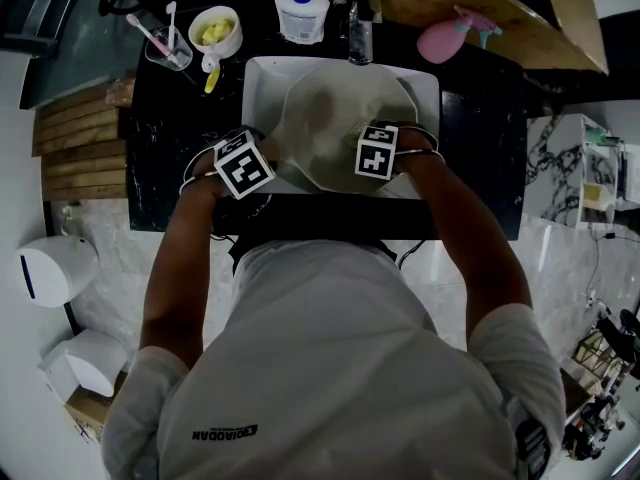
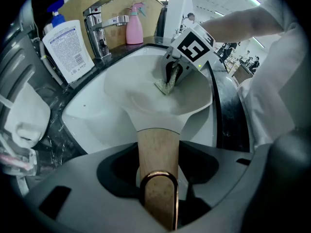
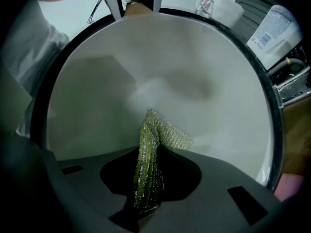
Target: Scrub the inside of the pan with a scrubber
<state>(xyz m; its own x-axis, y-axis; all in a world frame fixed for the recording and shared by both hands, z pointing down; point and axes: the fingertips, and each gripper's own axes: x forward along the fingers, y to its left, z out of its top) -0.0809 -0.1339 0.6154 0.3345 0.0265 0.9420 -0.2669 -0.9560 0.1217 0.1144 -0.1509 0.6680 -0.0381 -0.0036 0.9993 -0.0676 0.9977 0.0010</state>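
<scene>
Left claw [image 2: 158, 181] clamps wooden handle [image 2: 156, 147]; right claw [image 3: 146, 193] pinches mesh scrubber [image 3: 154, 142] inside round pan [image 3: 204, 67].

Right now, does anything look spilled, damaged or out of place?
Nothing stands out. The left gripper grips the wooden handle of the pale round pan over the white sink; the right gripper holds the green mesh scrubber against the pan's inside.

The pan [image 3: 160, 81] is smooth and pale inside, with a dull satin sheen. Its handle [image 2: 158, 144] is matt bare wood, ending in a shiny coppery metal loop [image 2: 158, 174]. The scrubber [image 3: 148, 174] is rough woven mesh that glitters. At upper left, the tap [image 2: 99, 30] is polished chrome; the sink [image 2: 92, 113] is glossy white.
</scene>
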